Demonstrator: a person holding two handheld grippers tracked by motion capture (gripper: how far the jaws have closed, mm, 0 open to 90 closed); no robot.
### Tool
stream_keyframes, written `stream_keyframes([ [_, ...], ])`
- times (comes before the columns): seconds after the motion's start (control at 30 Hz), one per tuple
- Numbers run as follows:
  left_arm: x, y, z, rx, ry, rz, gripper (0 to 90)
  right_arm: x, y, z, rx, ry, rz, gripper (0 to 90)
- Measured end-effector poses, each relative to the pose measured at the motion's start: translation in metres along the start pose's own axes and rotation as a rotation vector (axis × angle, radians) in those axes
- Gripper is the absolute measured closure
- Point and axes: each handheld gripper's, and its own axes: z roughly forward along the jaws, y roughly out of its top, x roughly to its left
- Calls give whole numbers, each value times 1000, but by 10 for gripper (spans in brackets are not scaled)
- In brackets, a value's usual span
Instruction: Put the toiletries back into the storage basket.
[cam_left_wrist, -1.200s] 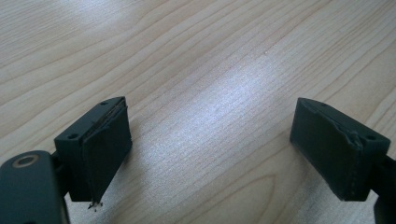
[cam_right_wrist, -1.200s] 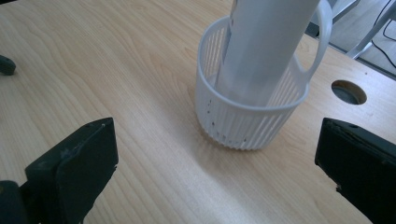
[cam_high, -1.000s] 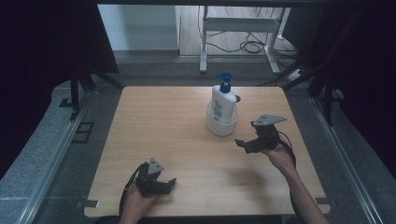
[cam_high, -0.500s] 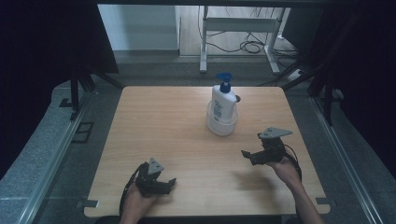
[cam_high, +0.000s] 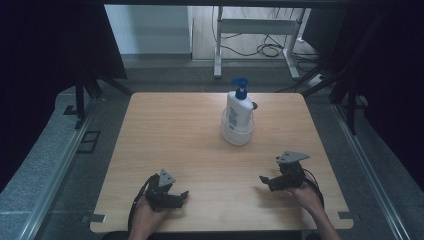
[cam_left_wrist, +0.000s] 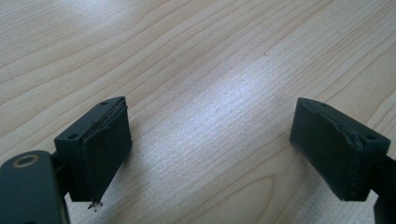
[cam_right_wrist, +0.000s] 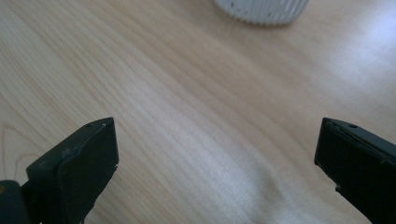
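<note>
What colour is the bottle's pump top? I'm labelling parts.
Blue pump top, clearest in the high view.

Pretty dim overall in the high view, with near-black surroundings and only the counter lit up softly, brighter toward the far floor. Both gripper views caught pale glare patches on the wood grain, and the near jaws looked soft and blurry.
</note>
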Motion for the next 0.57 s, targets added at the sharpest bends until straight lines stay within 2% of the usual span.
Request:
stream_keyframes([
  [0.27,0,0,0,-1,0,-1,119,5,-19,15,59,28,8,0],
  [0.57,0,0,0,1,2,0,117,5,-22,18,63,30,14,0],
])
